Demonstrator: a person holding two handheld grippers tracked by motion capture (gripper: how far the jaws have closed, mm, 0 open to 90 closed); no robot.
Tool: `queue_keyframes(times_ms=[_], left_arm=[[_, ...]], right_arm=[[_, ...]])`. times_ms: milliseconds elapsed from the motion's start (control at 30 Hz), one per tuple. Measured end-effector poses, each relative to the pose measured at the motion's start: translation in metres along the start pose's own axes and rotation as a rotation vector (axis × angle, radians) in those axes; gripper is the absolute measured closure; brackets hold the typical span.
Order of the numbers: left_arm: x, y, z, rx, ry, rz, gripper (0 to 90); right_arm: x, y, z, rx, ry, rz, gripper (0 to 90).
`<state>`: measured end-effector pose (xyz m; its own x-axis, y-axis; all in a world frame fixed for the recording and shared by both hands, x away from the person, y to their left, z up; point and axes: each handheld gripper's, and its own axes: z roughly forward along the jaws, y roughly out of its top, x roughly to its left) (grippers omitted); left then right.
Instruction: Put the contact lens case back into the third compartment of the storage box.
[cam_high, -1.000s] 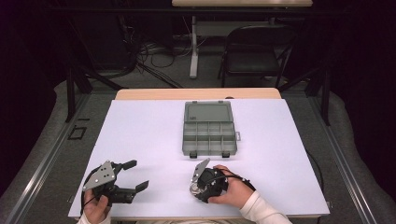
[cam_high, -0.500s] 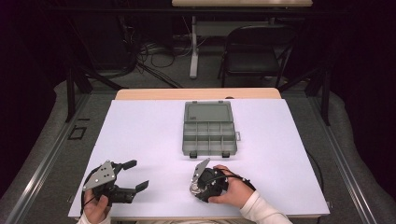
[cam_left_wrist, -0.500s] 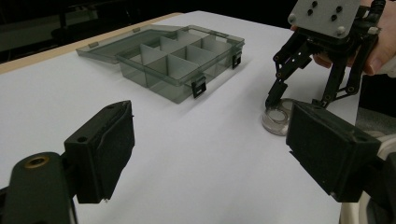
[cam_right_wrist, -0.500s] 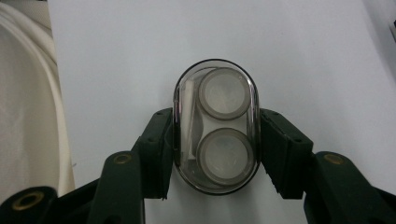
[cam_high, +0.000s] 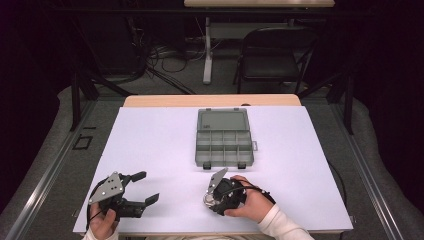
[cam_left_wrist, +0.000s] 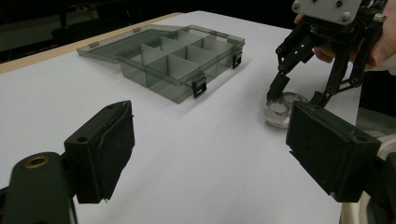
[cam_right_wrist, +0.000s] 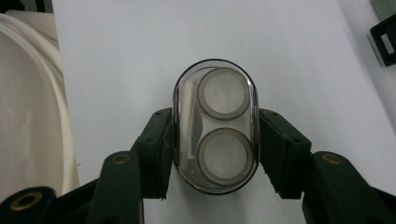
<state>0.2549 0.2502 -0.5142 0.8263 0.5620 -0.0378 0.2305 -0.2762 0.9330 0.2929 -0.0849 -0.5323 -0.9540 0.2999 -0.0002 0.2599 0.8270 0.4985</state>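
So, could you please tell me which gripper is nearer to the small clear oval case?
Right. The right gripper is clamped on the clear oval case, a jaw on each long side. The left gripper sits open, apart from it, off to the left on the table.

The surface (cam_high: 150, 140) is showing plain white. The organizer box (cam_high: 223, 138) is looking smoky grey and see-through, with black latches. The small oval case (cam_right_wrist: 215, 126) is appearing clear, with two pale round caps. Both grippers' fingers (cam_left_wrist: 100, 151) are looking black.
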Motion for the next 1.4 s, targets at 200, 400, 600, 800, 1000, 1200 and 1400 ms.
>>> queue_keyframes(times_ms=[200,400,600,800,1000,1200,1400], left_arm=[[0.000,0.000,0.000,0.000,0.000,0.000,15.9],[0.000,0.000,0.000,0.000,0.000,0.000,15.9],[0.000,0.000,0.000,0.000,0.000,0.000,15.9],[0.000,0.000,0.000,0.000,0.000,-0.002,15.9],[0.000,0.000,0.000,0.000,0.002,-0.002,15.9],[0.000,0.000,0.000,0.001,0.002,-0.003,15.9],[0.001,0.000,0.000,-0.001,0.003,-0.008,15.9]], right_arm=[[0.001,-0.001,-0.002,-0.014,0.000,0.011,48.4],[0.000,-0.002,-0.003,-0.031,-0.009,0.018,48.4],[0.000,-0.002,-0.004,-0.058,-0.019,0.024,48.4],[-0.002,-0.003,-0.006,-0.079,-0.030,0.039,48.3],[-0.005,-0.005,-0.007,-0.102,-0.042,0.065,48.4],[-0.006,-0.007,-0.008,-0.122,-0.035,0.088,48.4],[-0.010,-0.008,-0.012,-0.143,-0.048,0.122,48.4]])
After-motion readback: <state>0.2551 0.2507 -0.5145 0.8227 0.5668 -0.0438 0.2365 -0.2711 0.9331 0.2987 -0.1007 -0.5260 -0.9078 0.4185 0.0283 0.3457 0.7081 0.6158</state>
